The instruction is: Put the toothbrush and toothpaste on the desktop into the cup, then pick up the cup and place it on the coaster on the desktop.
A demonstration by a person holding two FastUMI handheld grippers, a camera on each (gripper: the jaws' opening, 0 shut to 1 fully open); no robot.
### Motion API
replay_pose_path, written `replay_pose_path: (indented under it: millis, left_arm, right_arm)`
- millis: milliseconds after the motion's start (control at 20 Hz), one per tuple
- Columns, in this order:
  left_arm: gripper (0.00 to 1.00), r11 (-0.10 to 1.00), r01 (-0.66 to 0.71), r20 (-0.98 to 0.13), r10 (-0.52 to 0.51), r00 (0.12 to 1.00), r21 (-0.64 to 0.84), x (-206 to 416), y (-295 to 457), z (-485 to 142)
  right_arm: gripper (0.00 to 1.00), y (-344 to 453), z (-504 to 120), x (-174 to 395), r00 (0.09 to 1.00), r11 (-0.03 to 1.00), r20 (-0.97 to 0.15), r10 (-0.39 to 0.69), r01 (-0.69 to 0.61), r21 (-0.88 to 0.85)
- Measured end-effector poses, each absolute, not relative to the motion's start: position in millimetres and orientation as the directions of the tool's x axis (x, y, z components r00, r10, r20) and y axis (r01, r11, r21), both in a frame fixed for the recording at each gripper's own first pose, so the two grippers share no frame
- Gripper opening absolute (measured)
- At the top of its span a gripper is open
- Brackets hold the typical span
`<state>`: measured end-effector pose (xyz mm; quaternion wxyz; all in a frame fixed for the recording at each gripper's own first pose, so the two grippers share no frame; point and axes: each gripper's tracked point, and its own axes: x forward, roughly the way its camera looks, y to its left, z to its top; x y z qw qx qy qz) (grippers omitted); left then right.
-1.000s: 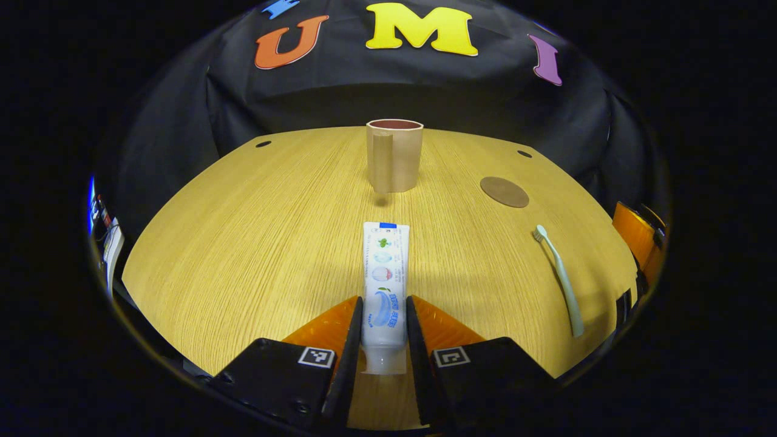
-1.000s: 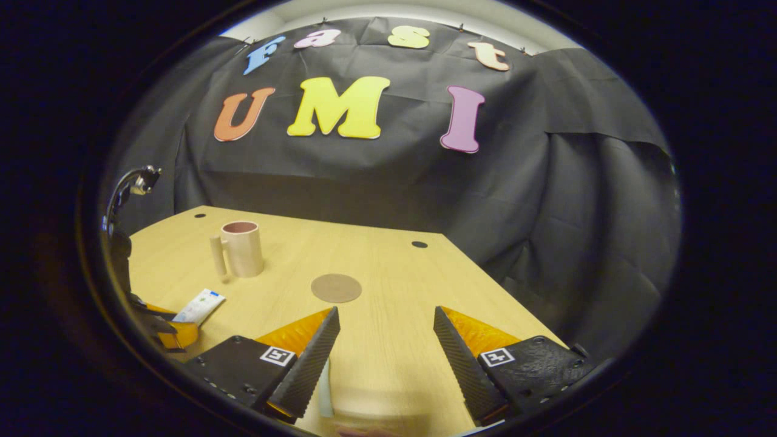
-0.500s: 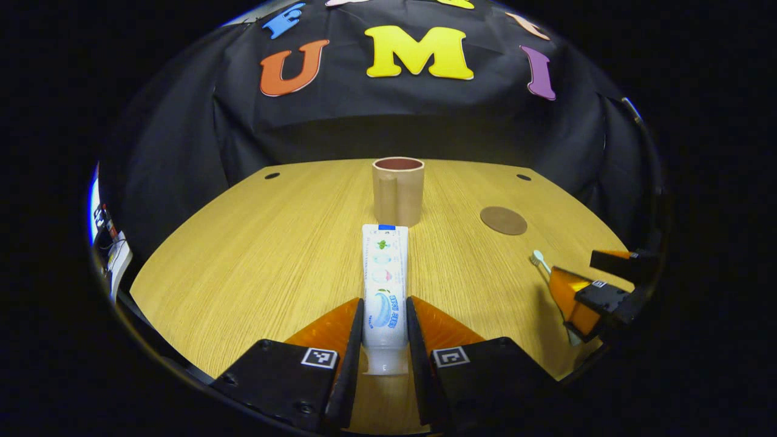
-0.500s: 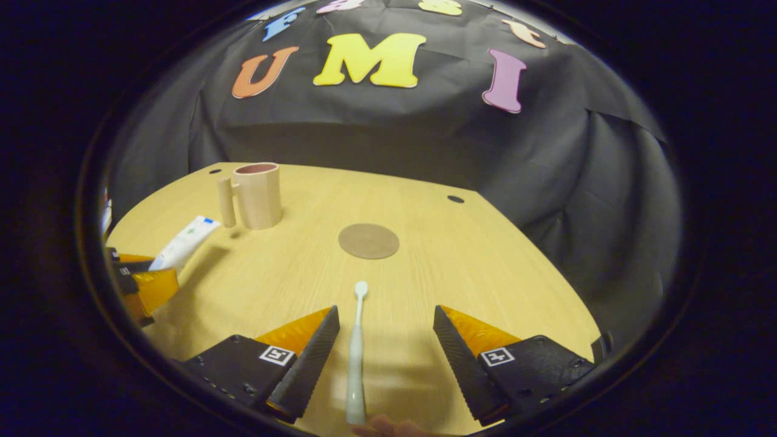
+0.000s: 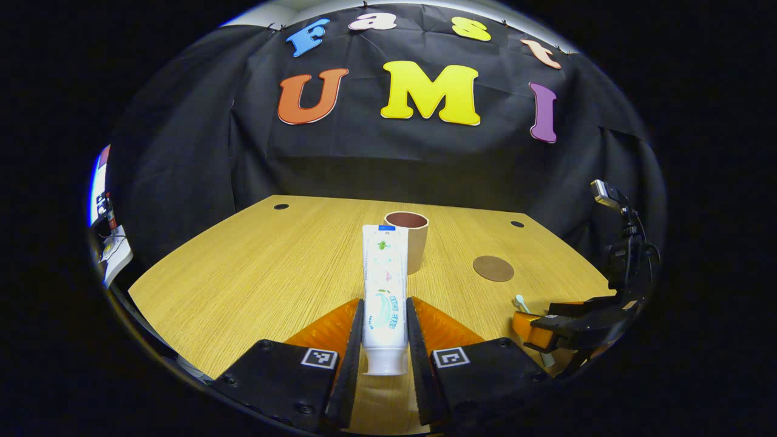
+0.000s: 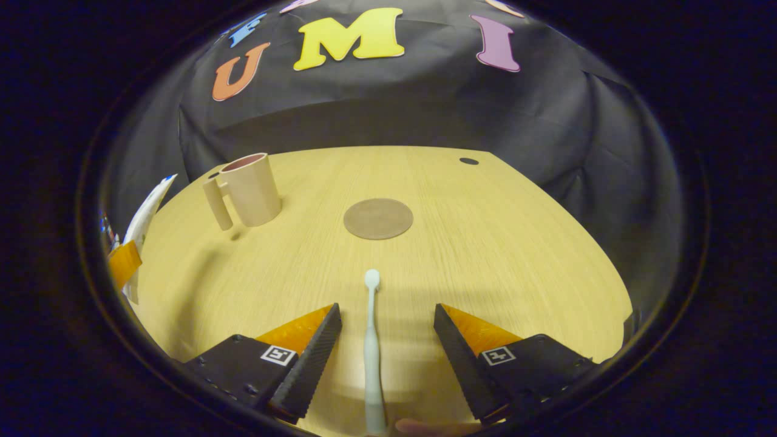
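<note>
Left gripper (image 5: 383,321) clamps toothpaste (image 5: 384,285), right gripper (image 6: 386,331) wide — straddling toothbrush (image 6: 371,340).

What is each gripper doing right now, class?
Left gripper: shut on the toothpaste.
Right gripper: open, astride the toothbrush.

Wood-grain desk (image 5: 243,267) with small dark holes (image 5: 281,207) near its back corners. Black cloth wall (image 5: 364,158) behind, creased.

A recording booth: black cloth wall (image 5: 182,158) behind a bare wooden desk (image 5: 255,267) with cable holes.
</note>
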<state>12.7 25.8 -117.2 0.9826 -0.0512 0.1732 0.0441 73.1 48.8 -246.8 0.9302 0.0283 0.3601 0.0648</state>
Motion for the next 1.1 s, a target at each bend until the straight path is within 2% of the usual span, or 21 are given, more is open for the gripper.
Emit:
replay_pose_path:
  millis: [250,350,450,500,550,600,700,750,800,850,900,950,1100]
  left_arm:
    - [0.43,0.992,-0.097,-0.354,0.061,0.933,-0.086,15.4,22.9,-122.4]
    - [0.43,0.991,-0.1,-0.355,0.064,0.933,-0.084,16.3,24.1,-124.3]
    - [0.43,0.991,-0.104,-0.355,0.069,0.932,-0.082,17.0,25.9,-124.5]
    - [0.43,0.991,-0.107,-0.355,0.072,0.932,-0.08,17.2,26.2,-125.4]
    - [0.43,0.99,-0.116,-0.355,0.082,0.931,-0.074,17.1,29.1,-126.0]
    - [0.43,0.99,-0.125,-0.354,0.094,0.93,-0.066,18.8,32.9,-126.5]
    - [0.43,0.989,-0.133,-0.356,0.101,0.929,-0.066,19.6,36.3,-127.9]
    - [0.47,0.989,-0.134,-0.358,0.101,0.928,-0.069,20.4,36.3,-128.9]
    - [0.43,0.989,-0.133,-0.359,0.099,0.928,-0.07,19.7,35.7,-128.7]
    - [0.43,0.989,-0.131,-0.357,0.097,0.929,-0.072,19.8,35.7,-128.0]
    - [0.47,0.989,-0.129,-0.353,0.094,0.931,-0.076,20.8,35.4,-127.8]
    - [0.43,0.989,-0.127,-0.351,0.092,0.932,-0.077,20.5,35.2,-128.1]
    - [0.43,0.989,-0.123,-0.355,0.085,0.931,-0.085,21.7,34.0,-128.8]
  right_arm:
    - [0.93,53.4,-248.2,71.7,0.73,0.983,-0.659,0.182,-0.133,0.125]
    - [0.79,59.5,-248.1,69.8,0.726,0.979,-0.656,0.205,-0.162,0.126]
    - [0.6,66.8,-248.3,67.6,0.722,0.97,-0.648,0.241,-0.193,0.147]
    - [0.43,68.7,-249.2,68.8,0.725,0.966,-0.639,0.257,-0.201,0.161]
    - [0.29,69.5,-249.0,69.6,0.726,0.962,-0.631,0.273,-0.202,0.184]
    - [0.06,69.0,-249.4,69.6,0.724,0.959,-0.628,0.284,-0.202,0.2]
    - [0.06,69.1,-249.9,70.9,0.728,0.956,-0.621,0.291,-0.199,0.215]
    - [0.01,69.8,-250.6,71.2,0.733,0.955,-0.613,0.295,-0.2,0.22]
    - [0.01,68.8,-250.0,71.0,0.735,0.954,-0.61,0.295,-0.199,0.223]
    - [0.0,68.4,-248.1,71.0,0.738,0.953,-0.606,0.298,-0.196,0.229]
    - [0.0,69.5,-247.2,69.2,0.741,0.952,-0.599,0.303,-0.2,0.233]
    - [0.0,69.7,-241.0,68.2,0.754,0.95,-0.581,0.306,-0.205,0.235]
    - [0.0,62.6,-202.5,66.0,0.838,0.953,-0.46,0.294,-0.218,0.21]
